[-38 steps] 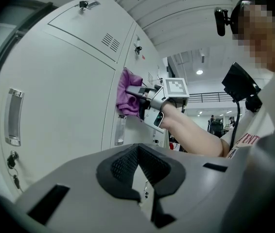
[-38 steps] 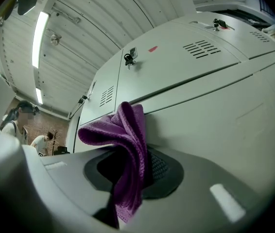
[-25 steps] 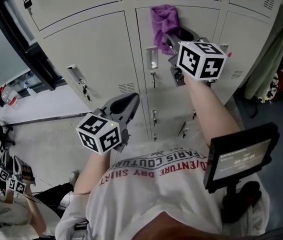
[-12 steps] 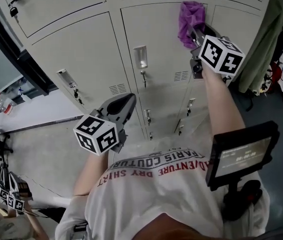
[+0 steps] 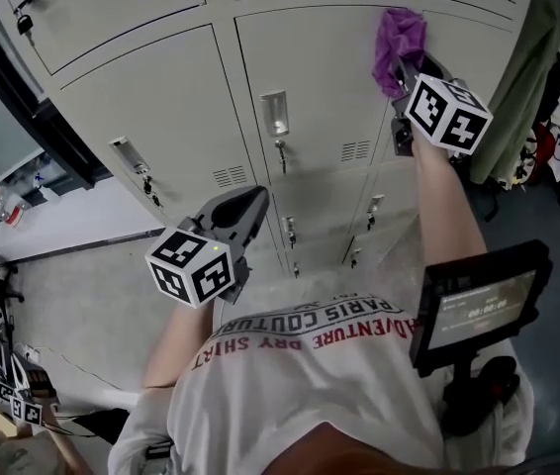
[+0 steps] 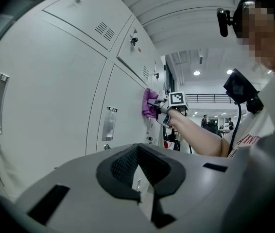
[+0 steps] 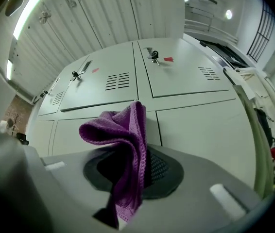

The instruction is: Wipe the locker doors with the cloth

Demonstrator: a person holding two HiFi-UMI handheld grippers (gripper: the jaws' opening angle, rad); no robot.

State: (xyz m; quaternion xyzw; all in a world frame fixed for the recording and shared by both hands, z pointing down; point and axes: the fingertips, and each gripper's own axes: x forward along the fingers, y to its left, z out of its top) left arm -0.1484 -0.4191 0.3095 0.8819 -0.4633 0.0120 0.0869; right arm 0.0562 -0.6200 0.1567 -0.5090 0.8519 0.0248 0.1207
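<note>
Ahead: a bank of pale grey sheet-metal locker doors. They are flat panels with dark seams, slotted vent louvres and recessed bright-metal pull handles. Keys hang in the locks below the handles.

Right hand-held gripper is raised at arm's length, its jaws pinching a purple cloth. The cloth is a waffle-textured microfibre weave with a stitched hem. In the right gripper view it is folded over and drooping from the jaws. Head view places it at the upper right corner of the middle door, beside the vertical seam. Left gripper view, looking along the locker face, shows it bunched against the metal.

Left hand-held gripper is held low near the torso, apart from the lockers. Its cross-hatched black pads are pressed together at the tips with nothing between them.

Writing: red print on the white T-shirt, upside down to the head camera, reads "PARIS COUTUR…" and "…VENTURE DRY SHIRT". A small black monitor on a mount at the person's right shows digits too small to read. Black-and-white square markers cover each marker cube.

Only the right gripper view shows small red stickers by the locks of the upper doors. Only the head view shows the green garment hanging at the right end.
</note>
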